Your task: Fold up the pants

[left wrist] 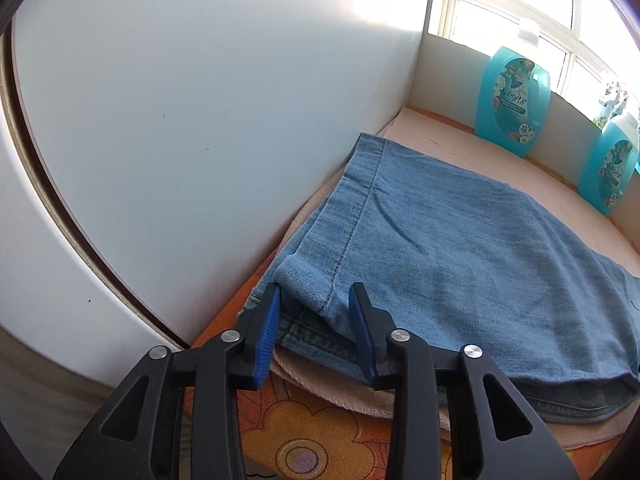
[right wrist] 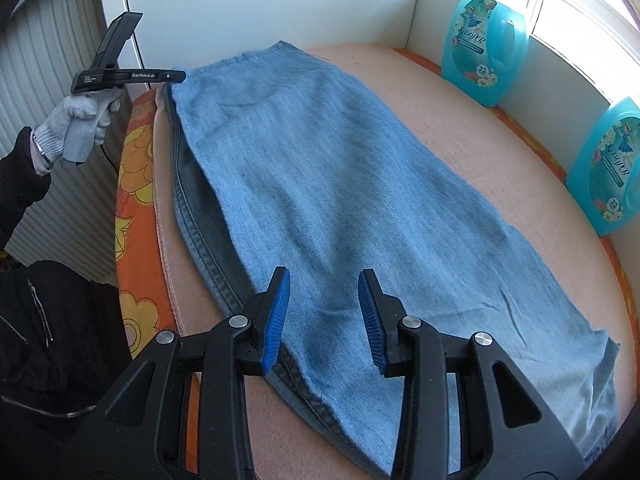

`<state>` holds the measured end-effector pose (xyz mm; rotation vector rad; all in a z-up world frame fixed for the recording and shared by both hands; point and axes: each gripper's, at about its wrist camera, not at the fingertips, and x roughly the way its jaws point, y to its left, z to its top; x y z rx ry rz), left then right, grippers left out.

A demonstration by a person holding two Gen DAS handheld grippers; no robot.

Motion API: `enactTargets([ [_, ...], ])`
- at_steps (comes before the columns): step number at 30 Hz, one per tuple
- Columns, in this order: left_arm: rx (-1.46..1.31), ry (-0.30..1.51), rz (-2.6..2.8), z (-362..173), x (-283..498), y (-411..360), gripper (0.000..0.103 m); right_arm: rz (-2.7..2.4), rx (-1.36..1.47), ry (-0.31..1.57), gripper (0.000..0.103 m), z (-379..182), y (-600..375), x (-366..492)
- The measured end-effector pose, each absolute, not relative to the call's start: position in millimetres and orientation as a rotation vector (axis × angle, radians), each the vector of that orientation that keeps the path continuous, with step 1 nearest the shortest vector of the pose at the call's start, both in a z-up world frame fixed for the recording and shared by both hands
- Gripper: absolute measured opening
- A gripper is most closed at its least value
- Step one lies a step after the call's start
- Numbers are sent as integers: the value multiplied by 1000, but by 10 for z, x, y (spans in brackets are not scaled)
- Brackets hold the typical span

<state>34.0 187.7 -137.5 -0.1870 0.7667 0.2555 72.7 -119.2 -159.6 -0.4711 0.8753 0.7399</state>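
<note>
Step in hand: getting hold of the hem end of the jeans (left wrist: 460, 240) for the next fold. They lie flat, legs stacked, lengthwise on the pink pad (right wrist: 540, 200). Left gripper (left wrist: 316, 300) sits at the hem corner, denim bunched between its pads, which look to be pinching it, though contact is not fully clear. Right gripper (right wrist: 324, 284) hovers spread over mid-leg, directly ahead of its fingers, holding nothing. Next move, as I judge: right one needs to go down to an edge and clamp, then both lift together toward the other end. Two blue bottles (right wrist: 486, 40) stand far ahead-right.
</note>
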Motion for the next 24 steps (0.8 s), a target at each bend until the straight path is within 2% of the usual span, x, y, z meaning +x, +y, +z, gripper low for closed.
enactTargets([
  [1, -184, 769, 258, -1380, 363, 1872, 12, 750, -479, 878, 37, -1615, -1171, 718],
  [4, -174, 760, 265, -1398, 391, 1835, 7, 770, -507, 872, 37, -1660, -1084, 687],
  [8, -174, 734, 269, -1371, 377, 1819, 6, 804, -504, 876, 41, -1670, -1040, 629],
  [11, -182, 719, 271, -1338, 342, 1849, 6, 835, -491, 853, 53, -1645, -1017, 564],
  [14, -188, 699, 270, -1282, 313, 1857, 6, 826, -533, 832, 53, -1692, -932, 544],
  [15, -182, 690, 270, -1259, 306, 1849, 6, 811, -544, 833, 50, -1715, -900, 557],
  [16, -175, 683, 271, -1235, 300, 1836, 6, 801, -546, 842, 42, -1735, -868, 581],
  [17, -168, 671, 274, -1203, 288, 1827, 6, 815, -534, 857, 13, -1741, -847, 600],
  [18, -165, 661, 273, -1173, 275, 1816, 6, 820, -514, 854, 4, -1720, -842, 606],
  [24, -147, 643, 282, -1118, 187, 1853, 6, 870, -477, 790, 2, -1542, -760, 432],
])
